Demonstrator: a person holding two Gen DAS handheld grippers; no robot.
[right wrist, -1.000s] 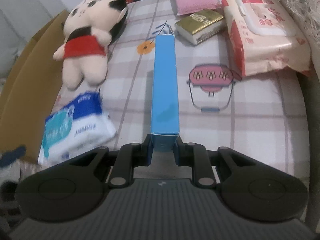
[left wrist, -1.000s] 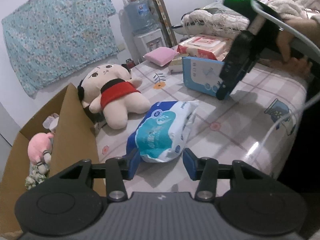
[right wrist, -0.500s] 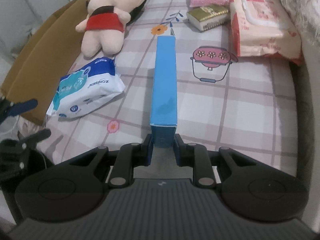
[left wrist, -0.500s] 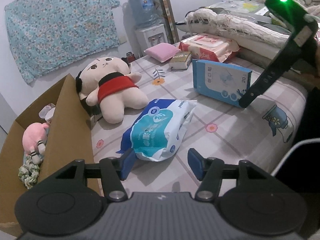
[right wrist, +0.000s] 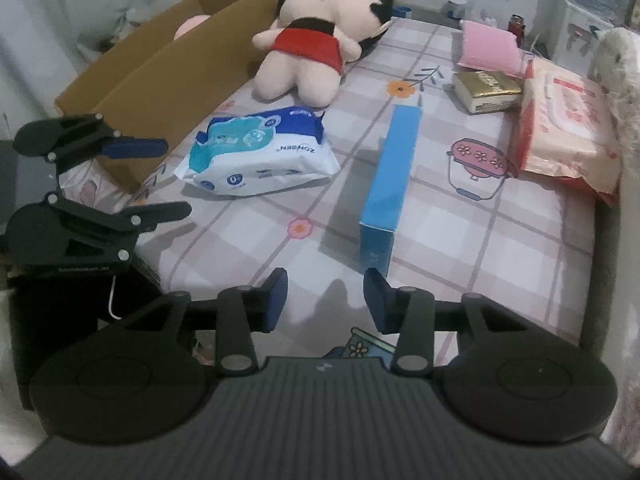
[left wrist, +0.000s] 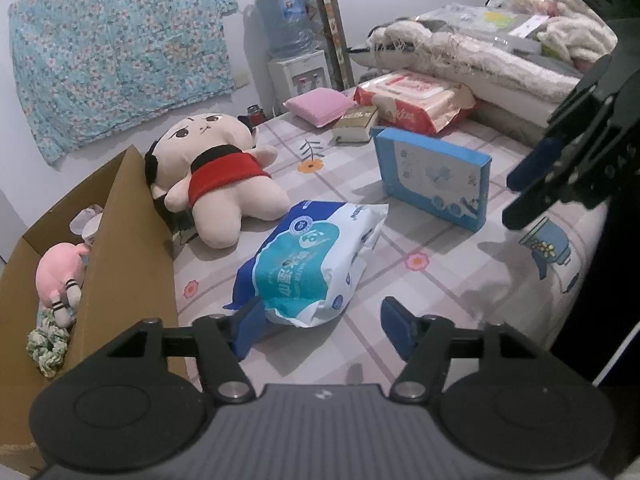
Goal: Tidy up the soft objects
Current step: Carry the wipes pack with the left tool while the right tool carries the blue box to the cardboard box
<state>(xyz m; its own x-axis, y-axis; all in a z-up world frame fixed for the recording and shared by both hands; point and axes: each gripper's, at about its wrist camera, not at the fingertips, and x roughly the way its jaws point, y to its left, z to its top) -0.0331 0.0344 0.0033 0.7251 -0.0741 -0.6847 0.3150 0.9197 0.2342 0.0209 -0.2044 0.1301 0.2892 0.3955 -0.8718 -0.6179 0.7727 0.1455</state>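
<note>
A blue and white wipes pack (left wrist: 316, 264) lies on the checked bed cover, just ahead of my open, empty left gripper (left wrist: 320, 328); it also shows in the right wrist view (right wrist: 256, 156). A thin blue box (right wrist: 390, 184) stands on edge on the bed, free, just beyond my open, empty right gripper (right wrist: 326, 300); it also shows in the left wrist view (left wrist: 434, 176). A plush doll in a red dress (left wrist: 218, 168) lies by the cardboard box (left wrist: 120, 240), which holds a pink plush (left wrist: 58, 268).
A pink cushion (right wrist: 486, 46), a gold book (right wrist: 486, 88) and a large pink wipes pack (right wrist: 568, 132) lie at the bed's far side. A fringed blanket (left wrist: 460, 56) piles on the right. A water dispenser (left wrist: 294, 40) stands by the wall.
My right gripper has opened, let go of the thin blue box and pulled back. The box now stands on the bed. My left gripper has opened wider and drawn back from the wipes pack.
</note>
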